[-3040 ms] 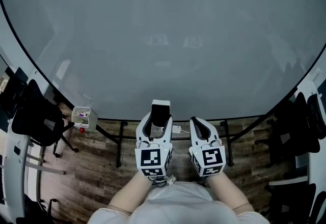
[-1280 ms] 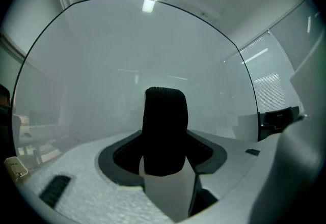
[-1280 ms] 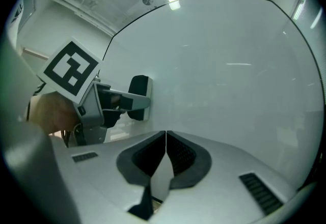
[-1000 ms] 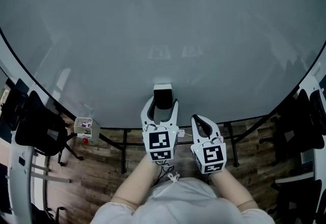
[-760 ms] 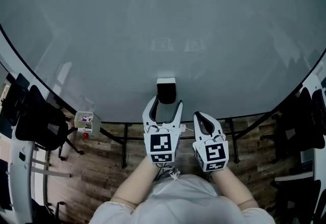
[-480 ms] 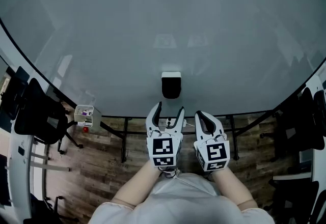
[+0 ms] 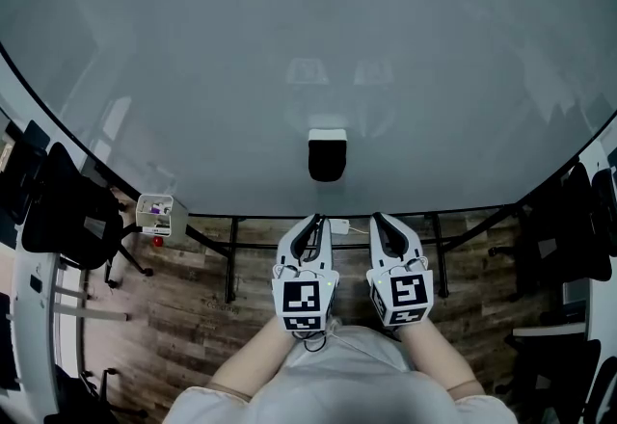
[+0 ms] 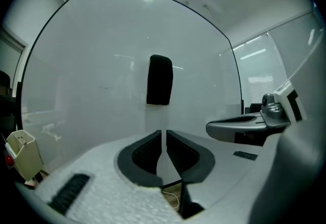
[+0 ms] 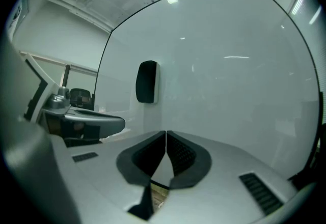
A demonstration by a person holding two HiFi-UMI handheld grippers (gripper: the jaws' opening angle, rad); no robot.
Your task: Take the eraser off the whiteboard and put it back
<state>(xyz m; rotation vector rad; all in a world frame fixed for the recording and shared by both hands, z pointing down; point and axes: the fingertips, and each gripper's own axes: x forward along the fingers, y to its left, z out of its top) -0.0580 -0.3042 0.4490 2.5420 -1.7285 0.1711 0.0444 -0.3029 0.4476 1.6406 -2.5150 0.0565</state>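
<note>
Hanging upright on the whiteboard [image 7: 289, 27], the eraser [image 7: 327, 155] is seen above both claws, apparently nearer the left gripper [image 7: 312, 223], whose jaws have just been closed on nothing; the right gripper [image 7: 380, 220] is likewise pressed together.

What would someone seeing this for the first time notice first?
The black eraser draws the eye first, stuck alone on the big, bare whiteboard, low and near the middle. Just below it the left gripper and right gripper sit side by side, apart from it. The left one's jaws have just been closing with nothing between them, and the right one's are together.
</note>
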